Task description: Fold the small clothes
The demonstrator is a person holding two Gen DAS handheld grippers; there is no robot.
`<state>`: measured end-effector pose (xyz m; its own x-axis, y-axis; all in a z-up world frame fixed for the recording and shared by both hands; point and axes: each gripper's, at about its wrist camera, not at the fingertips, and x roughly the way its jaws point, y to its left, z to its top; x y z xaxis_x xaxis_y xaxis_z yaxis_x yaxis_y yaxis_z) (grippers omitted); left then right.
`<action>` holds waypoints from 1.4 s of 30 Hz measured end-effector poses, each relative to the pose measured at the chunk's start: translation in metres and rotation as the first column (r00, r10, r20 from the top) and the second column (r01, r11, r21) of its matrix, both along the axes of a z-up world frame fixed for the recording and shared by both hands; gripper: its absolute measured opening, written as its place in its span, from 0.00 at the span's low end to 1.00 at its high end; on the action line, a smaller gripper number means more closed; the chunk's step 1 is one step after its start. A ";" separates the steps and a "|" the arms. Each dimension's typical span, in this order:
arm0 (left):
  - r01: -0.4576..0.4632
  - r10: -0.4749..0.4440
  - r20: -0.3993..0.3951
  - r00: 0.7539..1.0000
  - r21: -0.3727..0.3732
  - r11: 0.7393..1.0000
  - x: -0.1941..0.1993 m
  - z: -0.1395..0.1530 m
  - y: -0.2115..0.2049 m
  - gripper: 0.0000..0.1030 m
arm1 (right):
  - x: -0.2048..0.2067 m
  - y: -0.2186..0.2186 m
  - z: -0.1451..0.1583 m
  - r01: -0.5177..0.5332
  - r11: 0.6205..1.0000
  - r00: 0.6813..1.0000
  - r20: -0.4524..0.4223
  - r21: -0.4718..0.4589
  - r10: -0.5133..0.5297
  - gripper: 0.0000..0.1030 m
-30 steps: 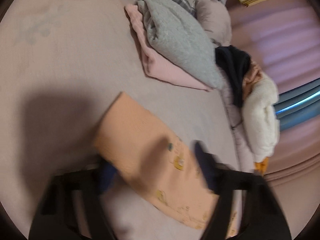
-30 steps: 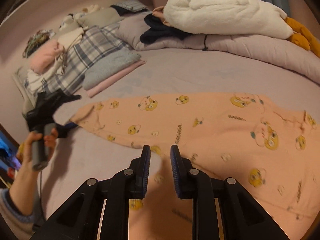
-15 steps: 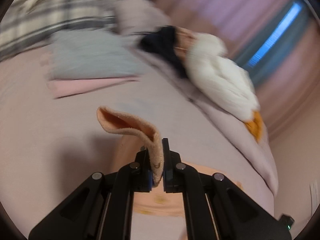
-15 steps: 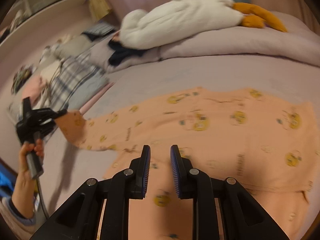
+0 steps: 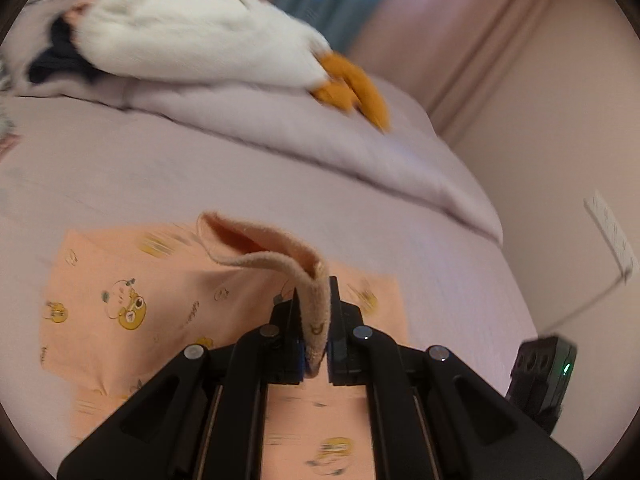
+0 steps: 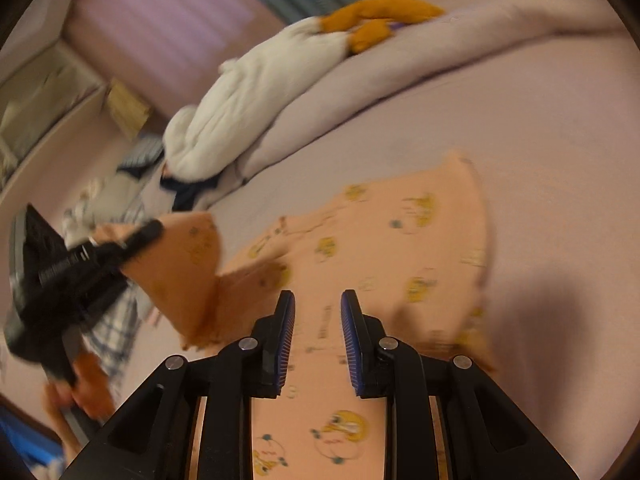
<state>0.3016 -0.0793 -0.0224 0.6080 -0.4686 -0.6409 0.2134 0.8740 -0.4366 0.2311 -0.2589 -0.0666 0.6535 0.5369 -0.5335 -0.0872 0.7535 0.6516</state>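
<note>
Pinching one end of a peach garment (image 5: 120, 304), the left gripper (image 5: 314, 320) holds a folded strip of the fabric clamped tight between its two fingers, the cloth rising from the jaws and curling over into an open loop just above them. From the right wrist camera the same gripper (image 6: 132, 240) appears at the left edge, blurred, with the lifted corner of the garment (image 6: 380, 248) hanging from it in a steep fold — the rest of the cloth lies flat on the pale lilac bed (image 6: 540, 128), printed side up with small yellow cartoon birds. The right gripper (image 6: 317, 340) hovers over the near part of the garment with its blue-padded fingers (image 6: 285, 336) parted and nothing between them; whether the tips touch the fabric cannot be told. Part of the person's hand (image 6: 86, 392) shows below the left gripper in that view, wrapped around its handle. Along the far side of the bed a rolled lilac duvet (image 5: 320, 136) runs from edge to edge, and a white plush goose (image 5: 192, 36) with orange feet lies on top of it, with a dark piece of clothing (image 5: 60, 60) just beside its head end. A plaid cloth (image 6: 112, 328) lies behind the left gripper in the right wrist view. Curtains (image 5: 460, 32) hang behind the bed — a strip of blue window light shows between them — and a small black device (image 5: 544, 376) with a green light sits at the right edge of the left wrist view.
</note>
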 end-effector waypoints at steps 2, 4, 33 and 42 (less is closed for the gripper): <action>0.038 -0.036 -0.044 0.998 0.038 0.999 0.005 -0.019 -0.029 0.05 | 0.001 -0.013 -0.008 0.021 0.999 1.000 -0.019 0.043 -0.020 0.23; 0.091 -0.083 -0.105 0.991 0.069 0.993 0.010 -0.040 -0.050 0.08 | 0.001 -0.021 -0.014 0.038 0.997 0.999 -0.036 0.073 -0.036 0.23; -0.141 0.152 -0.165 0.974 0.074 0.987 -0.071 -0.072 0.182 0.65 | 0.035 0.038 -0.014 -0.039 0.923 0.991 -0.131 -0.382 -0.012 0.06; -0.146 0.156 -0.181 0.971 0.066 0.987 -0.079 -0.083 0.194 0.65 | 0.041 0.009 0.001 -0.021 0.871 0.981 -0.179 -0.492 -0.078 0.06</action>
